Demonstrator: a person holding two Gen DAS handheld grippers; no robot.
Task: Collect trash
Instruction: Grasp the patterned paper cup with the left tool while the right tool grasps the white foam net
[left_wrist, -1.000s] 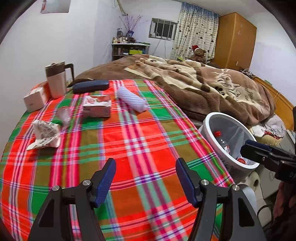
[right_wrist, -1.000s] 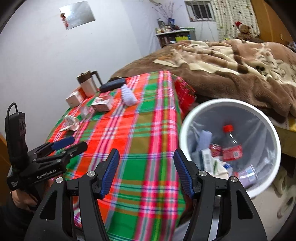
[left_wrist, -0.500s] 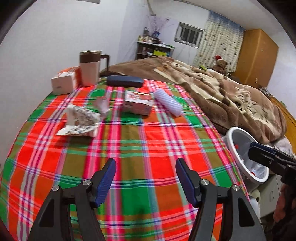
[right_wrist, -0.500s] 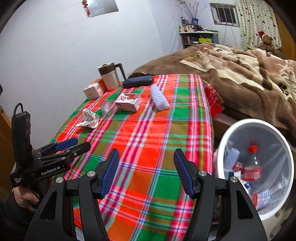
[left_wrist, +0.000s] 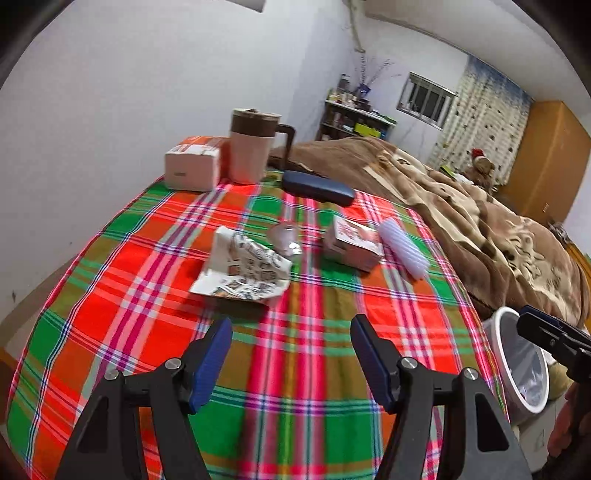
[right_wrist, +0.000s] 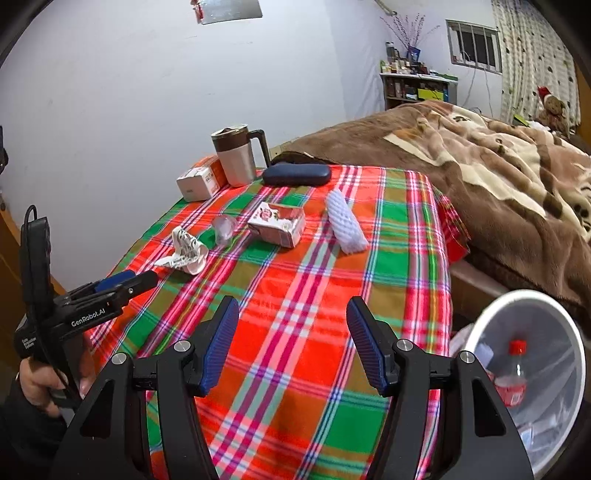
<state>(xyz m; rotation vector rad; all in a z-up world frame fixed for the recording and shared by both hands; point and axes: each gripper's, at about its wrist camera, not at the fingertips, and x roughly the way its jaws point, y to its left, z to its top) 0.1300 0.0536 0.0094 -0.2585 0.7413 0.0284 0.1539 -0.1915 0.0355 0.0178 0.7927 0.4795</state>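
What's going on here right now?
A person holds a left gripper and a right gripper, both open and empty, over a plaid tablecloth. Crumpled paper, a clear cup, a small carton and a foam sleeve lie uncollected. The bin beside the table already holds a bottle.

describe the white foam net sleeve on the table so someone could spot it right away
Start at the plaid tablecloth, on its bed side. The foam net sleeve lies there, right of the small red-and-white carton. It alone is a plain white, ribbed tube.
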